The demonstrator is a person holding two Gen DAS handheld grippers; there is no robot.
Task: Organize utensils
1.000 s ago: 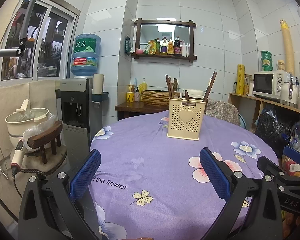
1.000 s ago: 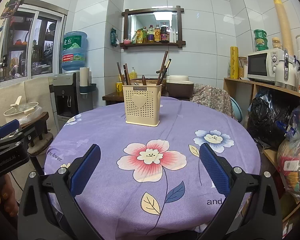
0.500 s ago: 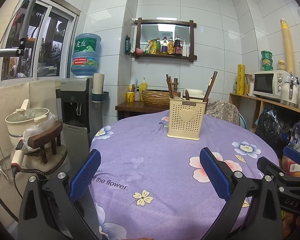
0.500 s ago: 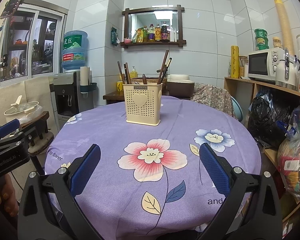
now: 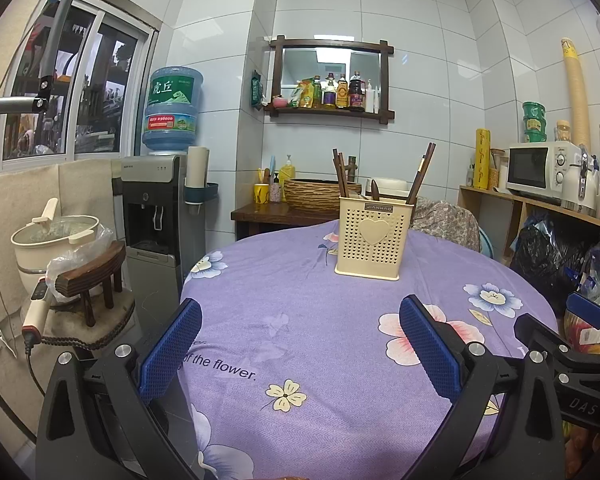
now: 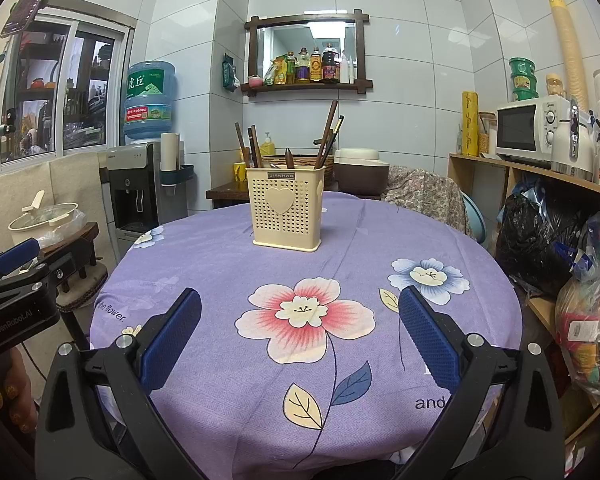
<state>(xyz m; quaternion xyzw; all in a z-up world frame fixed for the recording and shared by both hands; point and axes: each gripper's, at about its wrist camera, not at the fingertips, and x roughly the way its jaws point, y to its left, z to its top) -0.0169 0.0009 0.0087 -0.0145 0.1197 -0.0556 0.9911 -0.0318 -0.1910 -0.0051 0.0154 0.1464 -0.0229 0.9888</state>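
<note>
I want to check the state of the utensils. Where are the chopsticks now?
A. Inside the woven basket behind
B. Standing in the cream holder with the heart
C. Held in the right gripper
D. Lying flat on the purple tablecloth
B: the chopsticks stand in the cream holder; the right gripper and the left gripper are open and empty.

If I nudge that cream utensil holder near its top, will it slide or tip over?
The holder looks like thin perforated plastic, so probably light. It is taller than wide, with chopsticks leaning above its rim, so a high push may tip it. The tablecloth might grip its base.
</note>
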